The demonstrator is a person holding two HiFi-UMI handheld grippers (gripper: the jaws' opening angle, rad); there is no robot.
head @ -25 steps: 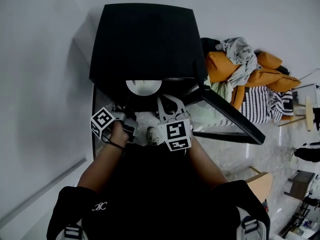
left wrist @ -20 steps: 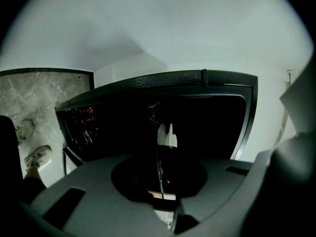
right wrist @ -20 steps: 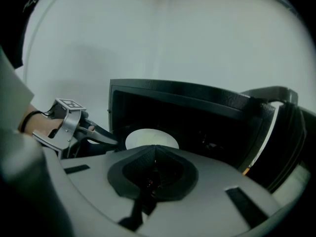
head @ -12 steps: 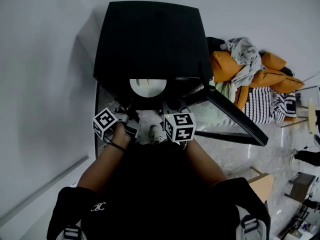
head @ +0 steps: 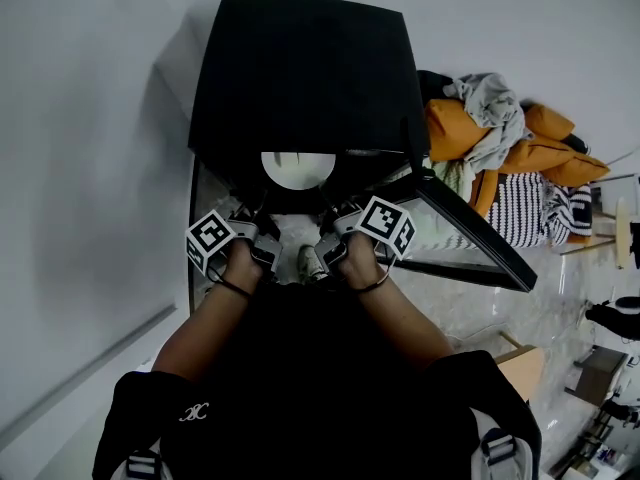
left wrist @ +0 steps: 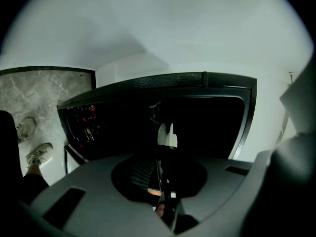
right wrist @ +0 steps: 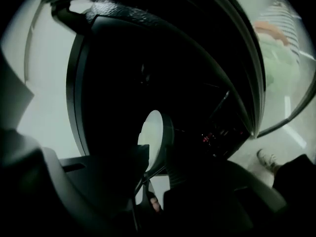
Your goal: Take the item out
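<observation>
A black oven point(head: 300, 78) stands on the floor with its door point(head: 470, 230) swung open to the right. A white plate point(head: 298, 168) sits in the dark opening. My left gripper point(head: 262, 226) hovers at the opening's lower left. Its jaws meet in a thin seam point(left wrist: 163, 149), and a sliver of the white plate point(left wrist: 166, 135) shows just past the tips. My right gripper point(head: 330, 216) is rolled onto its side at the lower right. Its jaws have just been opening, and the plate's rim point(right wrist: 152, 137) stands between the parted fingertips point(right wrist: 155, 158); no pad visibly presses on it.
The glass door juts out to the right of my right hand. A pile of clothes and orange cushions point(head: 500, 138) lies beyond it. My shoe point(head: 308, 261) rests on the marble floor under the grippers. A white wall point(head: 90, 168) runs along the left.
The right gripper has rolled about a quarter turn, so its marker cube now faces up and right. It has dropped closer to the opening, and its jaws have parted. The left gripper has not moved.
</observation>
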